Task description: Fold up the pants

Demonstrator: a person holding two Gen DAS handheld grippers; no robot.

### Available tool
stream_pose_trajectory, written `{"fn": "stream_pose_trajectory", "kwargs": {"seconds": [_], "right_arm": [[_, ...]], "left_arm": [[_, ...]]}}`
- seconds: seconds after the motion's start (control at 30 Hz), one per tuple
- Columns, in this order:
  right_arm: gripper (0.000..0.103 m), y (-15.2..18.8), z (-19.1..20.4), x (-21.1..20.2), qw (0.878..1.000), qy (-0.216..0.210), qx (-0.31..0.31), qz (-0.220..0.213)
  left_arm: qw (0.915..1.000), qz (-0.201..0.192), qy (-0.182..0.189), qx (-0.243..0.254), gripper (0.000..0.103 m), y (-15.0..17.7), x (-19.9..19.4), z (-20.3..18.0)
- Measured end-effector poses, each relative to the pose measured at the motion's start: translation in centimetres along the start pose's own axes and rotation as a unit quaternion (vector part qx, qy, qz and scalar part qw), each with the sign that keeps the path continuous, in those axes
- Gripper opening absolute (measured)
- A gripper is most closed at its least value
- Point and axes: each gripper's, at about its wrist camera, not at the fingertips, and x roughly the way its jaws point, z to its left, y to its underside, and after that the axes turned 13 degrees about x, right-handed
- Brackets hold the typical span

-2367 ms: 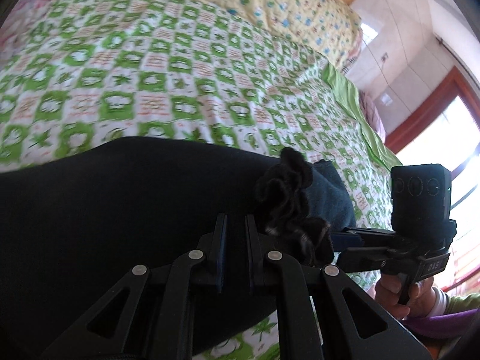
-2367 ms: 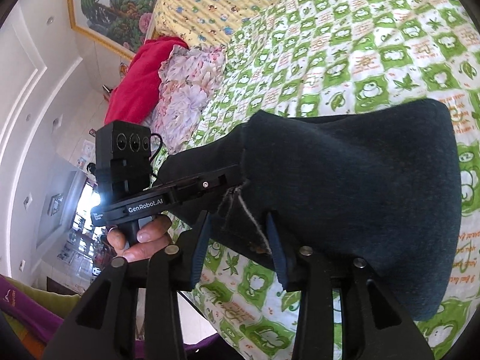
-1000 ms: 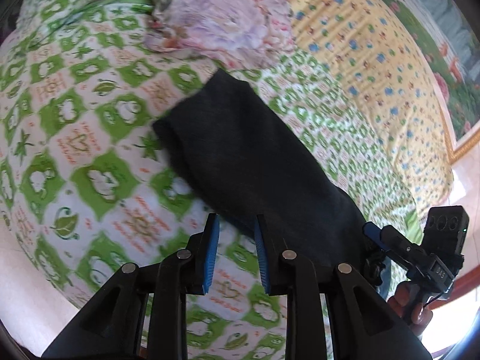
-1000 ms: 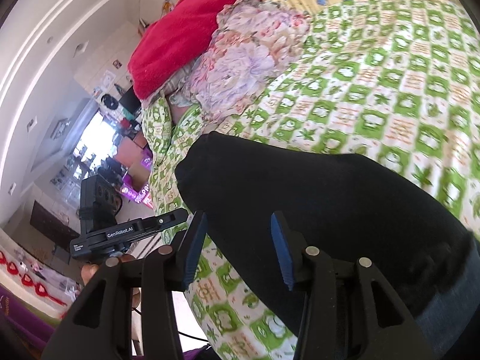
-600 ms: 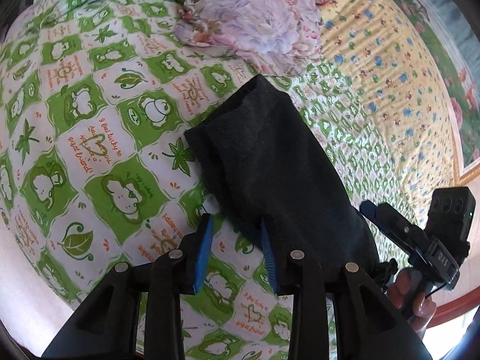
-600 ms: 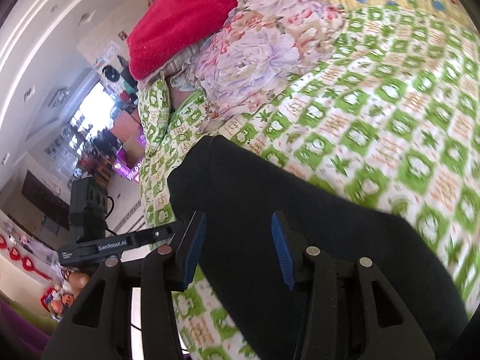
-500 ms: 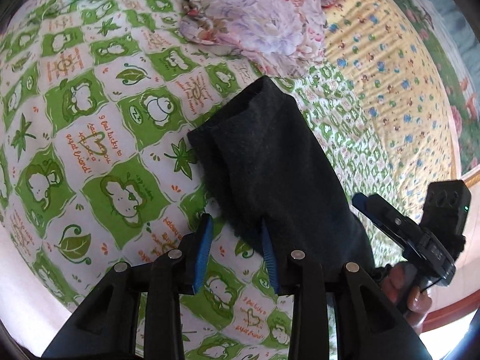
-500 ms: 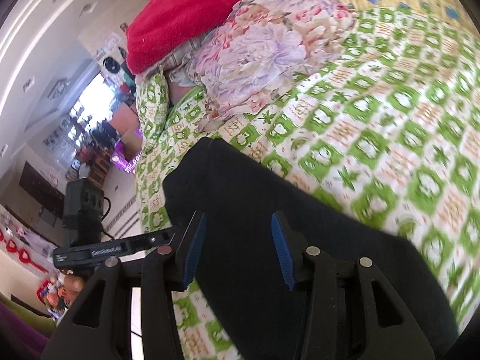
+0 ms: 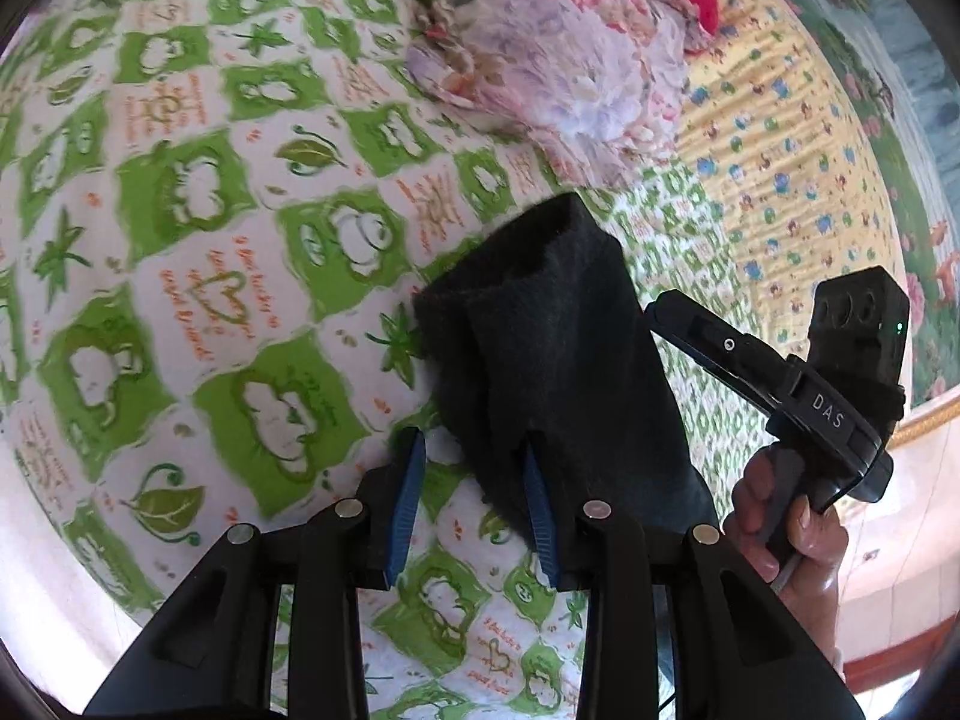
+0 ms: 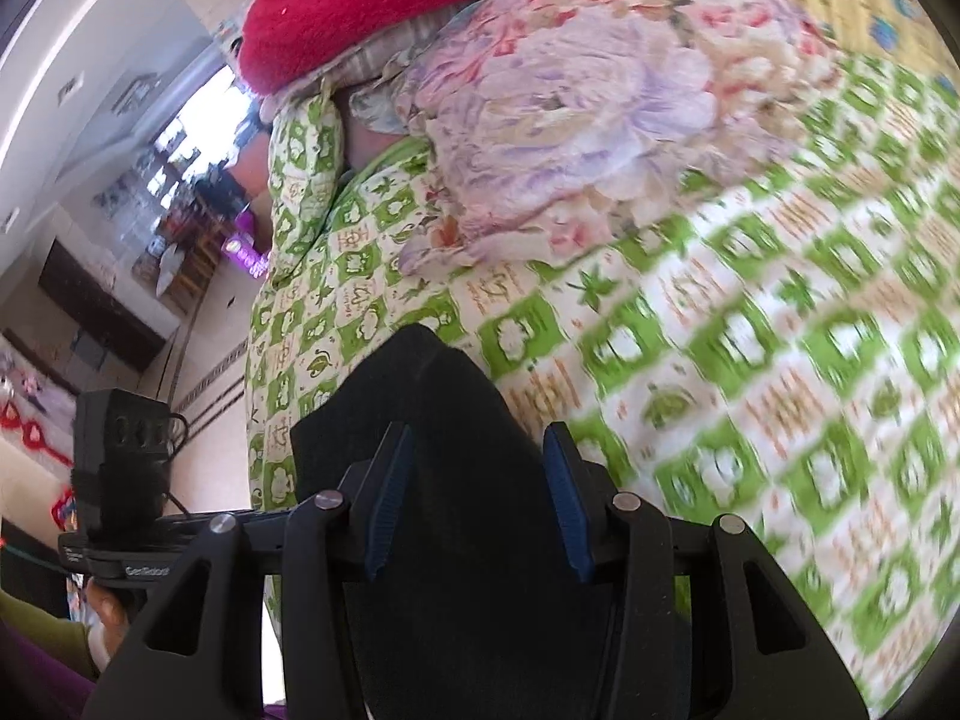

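The dark pants (image 9: 540, 348) lie folded lengthwise in a narrow strip on the green-and-white patterned bed sheet (image 9: 180, 252). My left gripper (image 9: 471, 498) is open, its blue pads at the near left edge of the leg end. My right gripper (image 10: 474, 498) is open over the same leg end of the pants (image 10: 444, 420), a pad on each side. The right gripper also shows in the left wrist view (image 9: 780, 384), beside the pants' right edge. The left gripper's body shows in the right wrist view (image 10: 120, 480).
A floral quilt (image 9: 552, 60) and a red blanket (image 10: 372, 6) are piled beyond the leg end. A yellow patterned cover (image 9: 792, 138) lies to the right. The bed edge (image 10: 264, 360) drops to the floor on the left.
Both grippers let go of the waist end and moved along the pants toward the leg end. Both now hang open at the leg end, closer to the quilt pile.
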Motion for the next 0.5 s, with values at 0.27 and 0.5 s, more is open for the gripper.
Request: {"fn": "stream_pose_trajectory", "kwargs": {"seconds": [0.27,0.5], "right_arm": [[0.047,-1.2,0.1,3.7,0.998,-0.001,-0.023,0.051],[0.036,-1.4,-0.7,4.7,0.997,-0.027,-0.011,0.065]], "left_arm": [[0.9998,-0.003,0.003,-0.018,0.039,-0.5,1.2,0.1],[0.9996,-0.012,-0.020,0.013,0.028,-1.1,2.0,-1.0]]}}
